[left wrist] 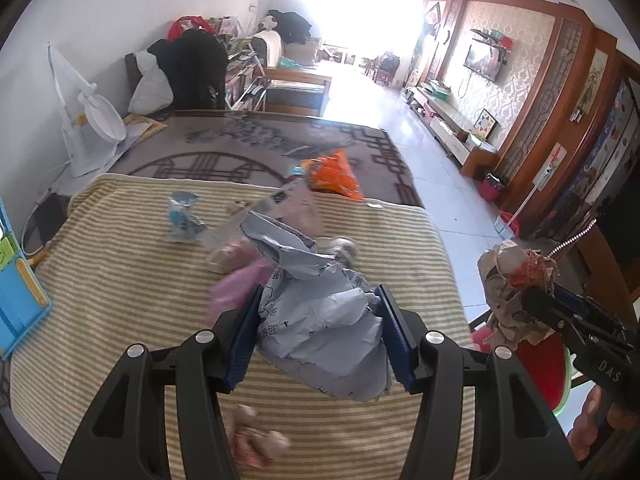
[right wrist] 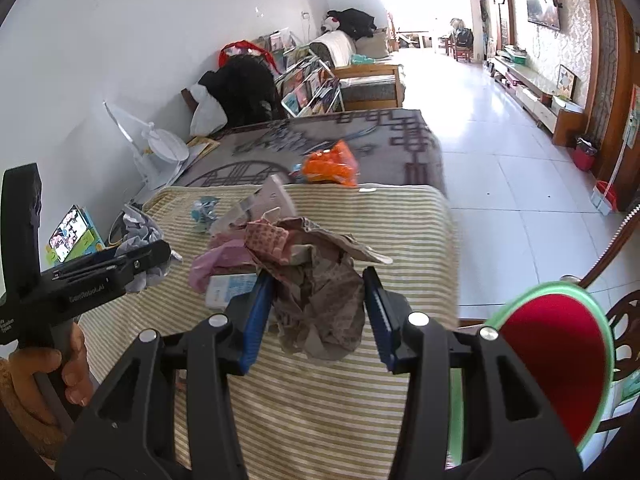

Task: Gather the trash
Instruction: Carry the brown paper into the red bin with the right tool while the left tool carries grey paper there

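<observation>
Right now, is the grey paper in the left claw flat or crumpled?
Crumpled. The grey paper is bunched into a creased wad, pinched between both blue pads of the left claw above the striped cloth.

Two close wrist views, angled down over shared striped cloth (left wrist: 120,280).

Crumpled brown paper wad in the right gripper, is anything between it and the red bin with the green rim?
Nothing visible. The crumpled brown paper wad is clamped in the right gripper, and the red bin with the green rim sits open just beside it, off the striped cloth's edge.
</observation>
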Demonstrator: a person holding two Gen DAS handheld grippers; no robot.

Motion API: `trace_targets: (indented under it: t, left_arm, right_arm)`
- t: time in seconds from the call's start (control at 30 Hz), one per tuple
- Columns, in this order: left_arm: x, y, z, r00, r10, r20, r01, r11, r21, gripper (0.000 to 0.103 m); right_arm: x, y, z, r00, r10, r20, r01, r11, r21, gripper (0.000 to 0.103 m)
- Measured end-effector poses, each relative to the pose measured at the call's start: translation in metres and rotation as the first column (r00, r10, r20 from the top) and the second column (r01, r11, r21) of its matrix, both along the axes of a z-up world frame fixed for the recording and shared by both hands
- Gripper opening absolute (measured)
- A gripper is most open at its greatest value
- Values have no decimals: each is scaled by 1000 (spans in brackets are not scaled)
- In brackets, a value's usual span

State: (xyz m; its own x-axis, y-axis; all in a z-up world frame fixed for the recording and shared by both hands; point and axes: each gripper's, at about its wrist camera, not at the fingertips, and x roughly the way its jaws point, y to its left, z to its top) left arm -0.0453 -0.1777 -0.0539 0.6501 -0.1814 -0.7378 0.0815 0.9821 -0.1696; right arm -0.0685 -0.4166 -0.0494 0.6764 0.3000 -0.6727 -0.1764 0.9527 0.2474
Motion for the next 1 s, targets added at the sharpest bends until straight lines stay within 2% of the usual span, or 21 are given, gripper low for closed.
trace_targets:
  t: [0.2, 0.33, 0.6, 0.7, 0.77, 0.8, 0.9, 1.0]
  left_arm:
    - [-8, -43, 3, 999, -38, -3, 38, 999, -12, 53]
    - [-11, -74, 3, 997, -79, -5, 79, 997, 6, 53]
    - [-10, -119, 7, 990, -141, -5, 141, 990, 20, 53]
    - [-11, -142, 5, 981, -193, -15, 193, 981, 14, 53]
    - [-12, -159, 3, 973, -231, -22, 231, 973, 9, 53]
    - [-12, -171, 1, 966, -259, -28, 259, 966, 7, 53]
    - [-15, -200, -2, 942, -333, -39, 333, 943, 8, 53]
    - [-16, -233, -10, 904, -423, -60, 423, 906, -9, 53]
  right_arm:
    - [-9, -53, -8, 998, -67, -15, 67, 998, 19, 44]
    - [-18, -91, -19, 990, -137, -42, 139, 990, 35, 44]
    - [-32, -162, -33, 958, -277, -79, 280, 959, 36, 44]
    - [-38, -182, -44, 940, -323, -109, 328, 944, 33, 46]
    - [-42, -193, -49, 928, -352, -122, 357, 934, 19, 66]
    - [-47, -199, -50, 918, -378, -119, 381, 924, 8, 85]
    - [-62, -218, -49, 896, -432, -103, 437, 899, 24, 86]
    - [-74, -232, -47, 873, -477, -100, 480, 877, 17, 86]
